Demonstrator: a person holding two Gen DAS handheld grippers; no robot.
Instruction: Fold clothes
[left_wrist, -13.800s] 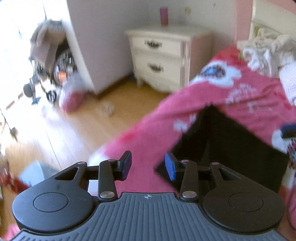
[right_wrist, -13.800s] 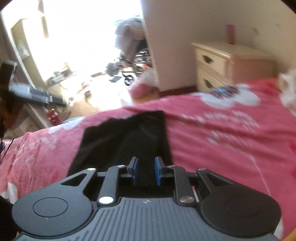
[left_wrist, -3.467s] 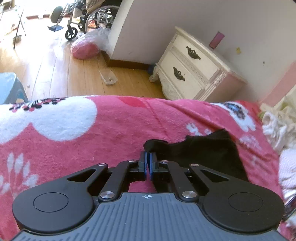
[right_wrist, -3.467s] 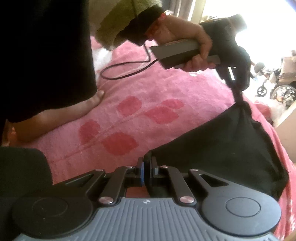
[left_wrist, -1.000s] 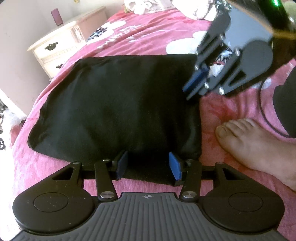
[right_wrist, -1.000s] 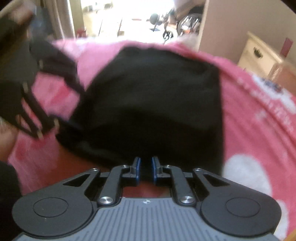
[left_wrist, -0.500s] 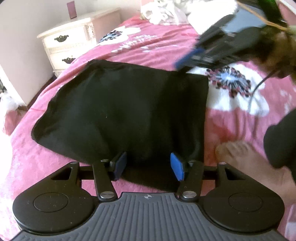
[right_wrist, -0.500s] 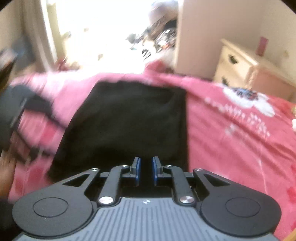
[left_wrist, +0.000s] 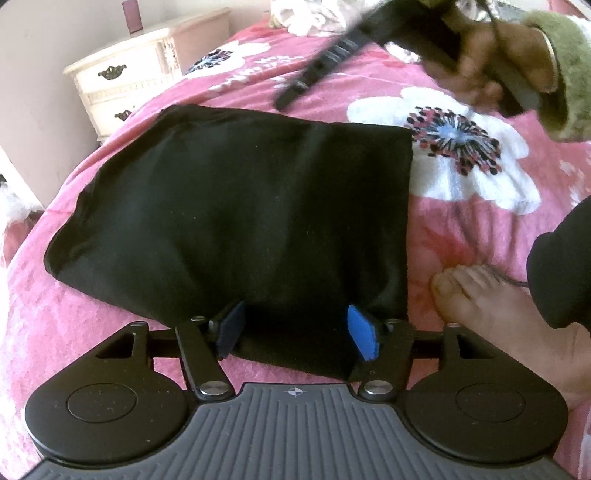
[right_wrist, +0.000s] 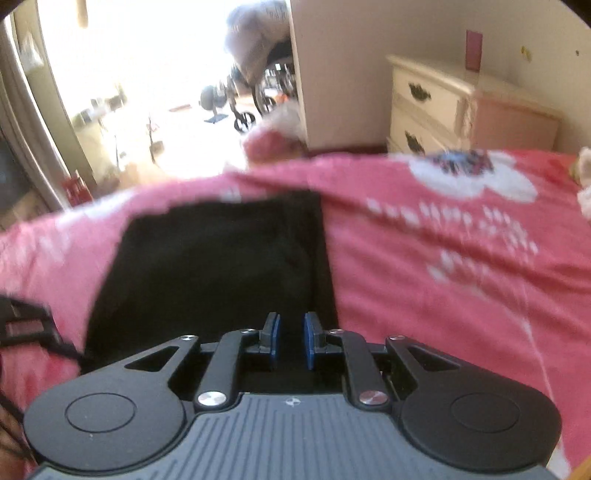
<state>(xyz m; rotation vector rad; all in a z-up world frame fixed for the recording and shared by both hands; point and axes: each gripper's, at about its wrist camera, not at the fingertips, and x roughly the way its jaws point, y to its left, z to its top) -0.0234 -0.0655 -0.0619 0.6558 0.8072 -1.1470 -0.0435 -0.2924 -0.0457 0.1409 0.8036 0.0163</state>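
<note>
Pink floral blanket (left_wrist: 461, 229) covers the bed; folded black garment (left_wrist: 236, 206) lies flat on it, nr a bare foot (left_wrist: 491, 306); left gripper (left_wrist: 297, 328) hangs over its near edge, jaws just been opening, apart, cloth below but not pinched; right gripper (right_wrist: 291, 339) has a narrow gap, nothing btwn pads; cream nightstand (right_wrist: 443, 107) by the wall.

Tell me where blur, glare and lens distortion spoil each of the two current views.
Left wrist view: the black garment is sharp, but the right gripper crossing the top is motion-smeared, and the fisheye bows the pink blanket. Right wrist view: the whole frame is softly blurred, and the doorway is blown out white by glare.
</note>
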